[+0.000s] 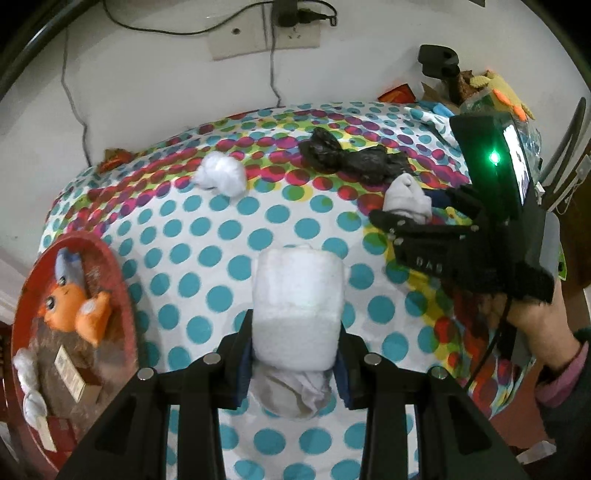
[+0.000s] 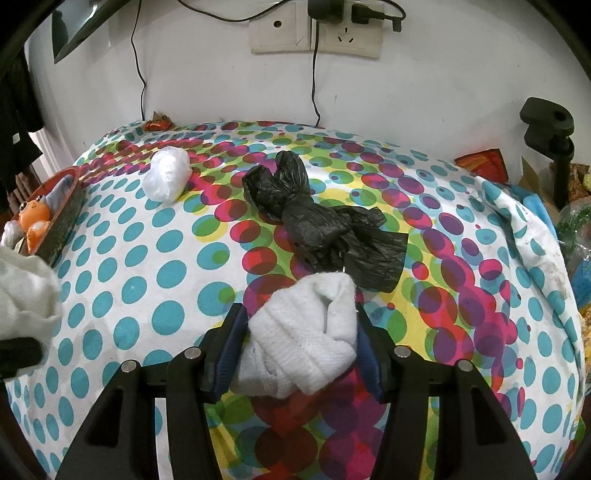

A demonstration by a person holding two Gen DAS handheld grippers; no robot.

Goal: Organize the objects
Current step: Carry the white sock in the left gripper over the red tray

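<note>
My left gripper point(image 1: 295, 314) is shut on a white padded bundle point(image 1: 297, 306), held above the dotted cloth point(image 1: 207, 236). At the left edge lies a red tray point(image 1: 122, 280) with an orange plush toy point(image 1: 74, 306) and small boxes in it. My right gripper point(image 2: 301, 325) is shut on a rolled white sock point(image 2: 306, 339). In the left wrist view the right gripper point(image 1: 402, 216) shows at the right with that sock point(image 1: 406, 197). A white plastic bag ball point(image 2: 166, 179) and a knotted black plastic bag point(image 2: 317, 221) lie on the cloth ahead.
A wall with a socket plate point(image 2: 314, 33) and hanging cables stands behind the cloth. A black clamp stand point(image 2: 550, 133) and cluttered packets sit at the far right. A person's hand and sleeve point(image 1: 554, 343) hold the right gripper.
</note>
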